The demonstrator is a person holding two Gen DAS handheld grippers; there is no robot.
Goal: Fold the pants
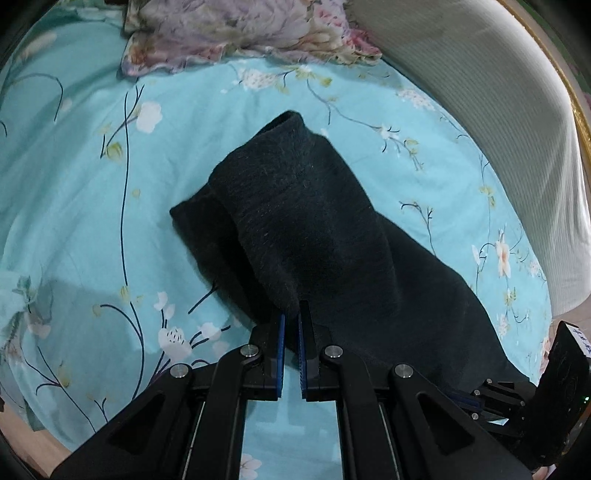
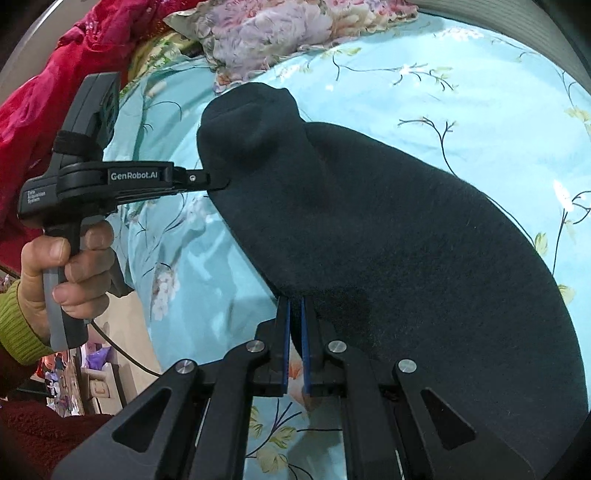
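Dark, fuzzy pants (image 1: 306, 221) lie on a turquoise floral bedsheet (image 1: 74, 206), partly folded over themselves. My left gripper (image 1: 291, 314) is shut on a near edge of the pants, cloth pinched between its blue pads. In the right wrist view the pants (image 2: 388, 240) spread to the right, and my right gripper (image 2: 295, 306) is shut on their near edge. The left gripper (image 2: 218, 182) shows there from the side, held by a hand, its tips clamped on the far end of the pants. The right gripper shows at the lower right of the left wrist view (image 1: 476, 400).
A floral pillow (image 1: 236, 29) lies at the head of the bed. A white ribbed headboard (image 1: 498, 110) runs along the right. Red fabric (image 2: 62, 74) is piled at the left. The bed's edge and a cluttered floor (image 2: 85, 376) are at lower left.
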